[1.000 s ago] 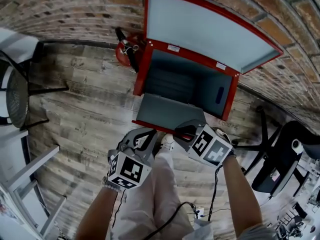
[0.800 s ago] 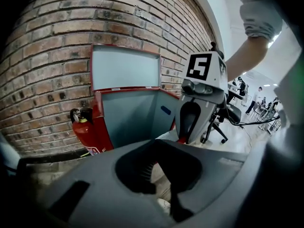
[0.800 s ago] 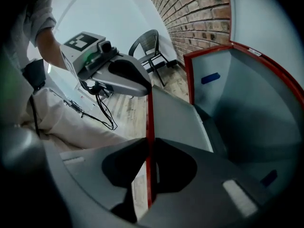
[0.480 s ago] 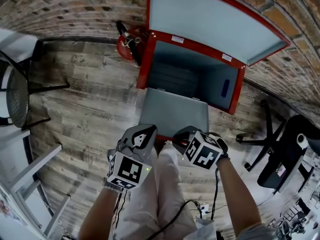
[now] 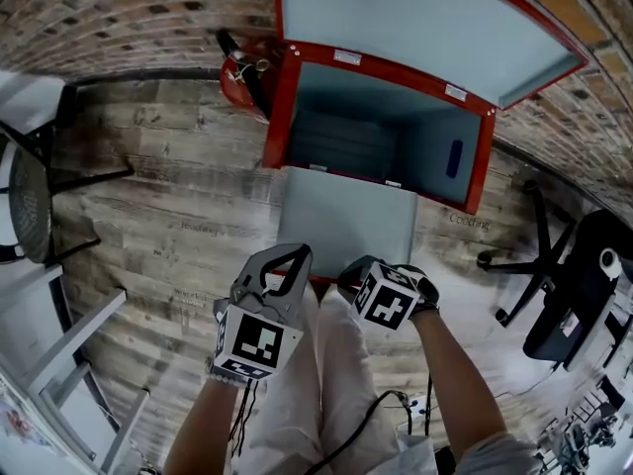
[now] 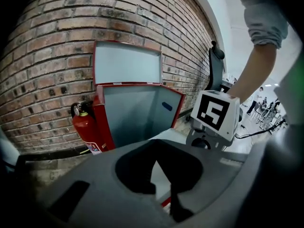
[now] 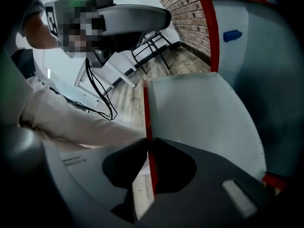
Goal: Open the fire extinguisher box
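The red fire extinguisher box [image 5: 281, 117] stands against the brick wall with its lid [image 5: 415, 18] raised. Its grey front door [image 5: 346, 226] is folded down toward me, nearly flat. My right gripper [image 5: 346, 277] is at the door's near red edge. In the right gripper view that red edge [image 7: 147, 113] runs between the jaws of the right gripper [image 7: 149, 148]; they have just been closing and pinch it. My left gripper [image 5: 297, 255] hovers left of the right one, just short of the door, shut and holding nothing. A red extinguisher [image 5: 237, 72] stands on the floor left of the box.
A black office chair [image 5: 564, 295] stands to the right and a dark chair [image 5: 30, 196] to the left. A white metal frame [image 5: 79, 364] is at the lower left. A cable [image 5: 386, 409] trails by my legs on the wooden floor.
The front door has swung down and toward me from a tilt to nearly flat. My right gripper came down and back with its edge. The left gripper has hardly moved.
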`<state>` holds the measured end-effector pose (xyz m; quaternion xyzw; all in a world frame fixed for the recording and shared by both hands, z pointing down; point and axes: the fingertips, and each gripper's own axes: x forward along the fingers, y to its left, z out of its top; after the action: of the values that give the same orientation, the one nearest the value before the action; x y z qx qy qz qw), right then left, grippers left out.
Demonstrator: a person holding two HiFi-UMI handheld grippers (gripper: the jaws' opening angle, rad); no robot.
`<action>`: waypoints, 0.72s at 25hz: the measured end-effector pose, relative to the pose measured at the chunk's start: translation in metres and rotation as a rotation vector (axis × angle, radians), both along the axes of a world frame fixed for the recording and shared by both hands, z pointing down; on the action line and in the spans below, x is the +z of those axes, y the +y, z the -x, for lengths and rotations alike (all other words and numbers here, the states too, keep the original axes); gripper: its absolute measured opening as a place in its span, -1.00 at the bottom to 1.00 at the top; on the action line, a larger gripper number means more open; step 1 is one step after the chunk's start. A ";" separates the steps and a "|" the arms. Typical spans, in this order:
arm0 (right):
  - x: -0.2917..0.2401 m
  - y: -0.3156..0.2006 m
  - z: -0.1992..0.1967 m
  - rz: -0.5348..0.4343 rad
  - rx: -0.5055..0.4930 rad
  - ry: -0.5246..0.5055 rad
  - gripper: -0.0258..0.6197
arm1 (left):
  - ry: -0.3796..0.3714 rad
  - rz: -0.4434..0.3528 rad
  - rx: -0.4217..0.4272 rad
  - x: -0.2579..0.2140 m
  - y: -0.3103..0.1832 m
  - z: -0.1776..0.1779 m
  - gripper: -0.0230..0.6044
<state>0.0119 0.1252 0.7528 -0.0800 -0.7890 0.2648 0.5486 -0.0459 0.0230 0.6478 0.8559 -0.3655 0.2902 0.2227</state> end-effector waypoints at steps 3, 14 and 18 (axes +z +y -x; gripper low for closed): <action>0.019 0.011 0.000 0.033 0.024 0.017 -0.75 | 0.003 0.005 0.006 0.005 0.002 -0.001 -0.93; 0.100 0.020 0.000 -0.023 0.027 0.089 -0.76 | 0.005 -0.013 0.016 0.030 -0.002 -0.004 -0.93; 0.131 0.017 -0.002 -0.077 0.048 0.109 -0.76 | 0.005 -0.026 0.042 0.040 -0.004 -0.004 -0.93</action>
<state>0.0139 0.1425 0.8843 -0.0252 -0.7691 0.2516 0.5870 -0.0423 0.0192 0.6874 0.8669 -0.3507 0.2879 0.2065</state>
